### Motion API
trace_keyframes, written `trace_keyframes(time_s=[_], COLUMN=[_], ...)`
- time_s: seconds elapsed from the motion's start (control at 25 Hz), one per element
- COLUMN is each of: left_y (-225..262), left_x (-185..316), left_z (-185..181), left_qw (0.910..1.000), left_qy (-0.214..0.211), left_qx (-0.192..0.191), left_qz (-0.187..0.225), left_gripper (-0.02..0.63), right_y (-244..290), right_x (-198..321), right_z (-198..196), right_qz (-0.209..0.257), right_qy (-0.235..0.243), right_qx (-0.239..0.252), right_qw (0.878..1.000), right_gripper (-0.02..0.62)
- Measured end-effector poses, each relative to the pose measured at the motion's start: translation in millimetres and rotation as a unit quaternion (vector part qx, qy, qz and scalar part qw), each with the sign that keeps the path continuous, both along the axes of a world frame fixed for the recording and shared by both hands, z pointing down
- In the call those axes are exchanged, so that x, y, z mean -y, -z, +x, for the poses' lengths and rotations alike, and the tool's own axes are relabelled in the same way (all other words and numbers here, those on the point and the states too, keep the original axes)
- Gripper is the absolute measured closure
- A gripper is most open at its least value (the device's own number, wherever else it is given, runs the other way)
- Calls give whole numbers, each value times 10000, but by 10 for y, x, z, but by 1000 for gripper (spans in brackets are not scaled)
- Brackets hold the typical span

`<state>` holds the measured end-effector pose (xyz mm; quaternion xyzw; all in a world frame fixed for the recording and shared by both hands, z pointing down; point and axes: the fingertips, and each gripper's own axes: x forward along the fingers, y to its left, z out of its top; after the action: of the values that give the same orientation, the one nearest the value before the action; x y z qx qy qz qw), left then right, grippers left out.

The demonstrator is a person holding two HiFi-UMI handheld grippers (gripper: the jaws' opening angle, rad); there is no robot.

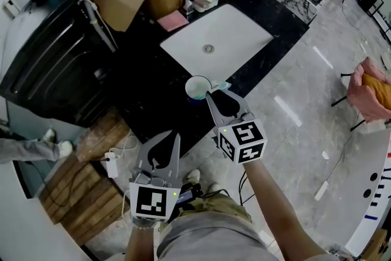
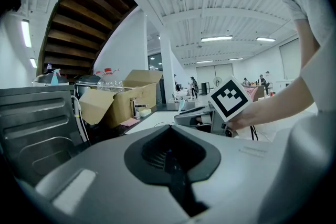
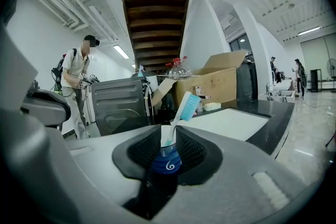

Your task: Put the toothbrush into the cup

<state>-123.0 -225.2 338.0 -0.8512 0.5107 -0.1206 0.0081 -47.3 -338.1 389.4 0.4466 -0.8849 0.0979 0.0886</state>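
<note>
Right gripper [image 3: 167,134]: jaws apart, toothbrush [image 3: 185,107] stands in blue cup [image 3: 167,162] between them, looks free. Withdraw straight back; sideways drift could tip the cup. Left gripper [image 1: 162,140]: jaws closed, empty.

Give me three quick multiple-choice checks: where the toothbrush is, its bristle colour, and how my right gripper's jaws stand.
1. Where is the toothbrush?
A. lying in the sink
B. standing in the cup
C. on the floor

2. What colour are its bristles?
A. red
B. black
C. light blue

3. How do the right gripper jaws stand?
A. apart
B. clamped on the cup
C. clamped on a box

Key:
1 B, the handle drops into the blue cup.
2 C, the head above the rim is light blue.
3 A, gaps show on either side of the handle.
</note>
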Motion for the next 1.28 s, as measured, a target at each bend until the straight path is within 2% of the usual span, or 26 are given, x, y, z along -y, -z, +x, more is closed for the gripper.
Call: trace_keyframes(time_s=[0.16,0.44,0.48,0.64,1.28], left_y=[4,15,20,45,147], left_x=[-5,-14,-11,0,-33], left_z=[26,79,84,104,288], left_qw=[10000,10000,10000,9999,9992], left_qy=[-32,-63,-65,-85,-326], left_qx=[10,3,3,11,73], left_qz=[-1,42,44,72,227], left_gripper=[592,592,594,594,592], right_y=[-27,-32,-20,53,490], right_x=[-42,-186,-208,-267,-750], right_z=[22,118,147,311,790], right_qz=[-72,-68,-38,144,564], right_qy=[-4,5,-17,-241,-556], right_qx=[26,1,-35,-225,-33], right_qw=[10000,10000,10000,9994,9969], right_gripper=[483,480,483,603,601])
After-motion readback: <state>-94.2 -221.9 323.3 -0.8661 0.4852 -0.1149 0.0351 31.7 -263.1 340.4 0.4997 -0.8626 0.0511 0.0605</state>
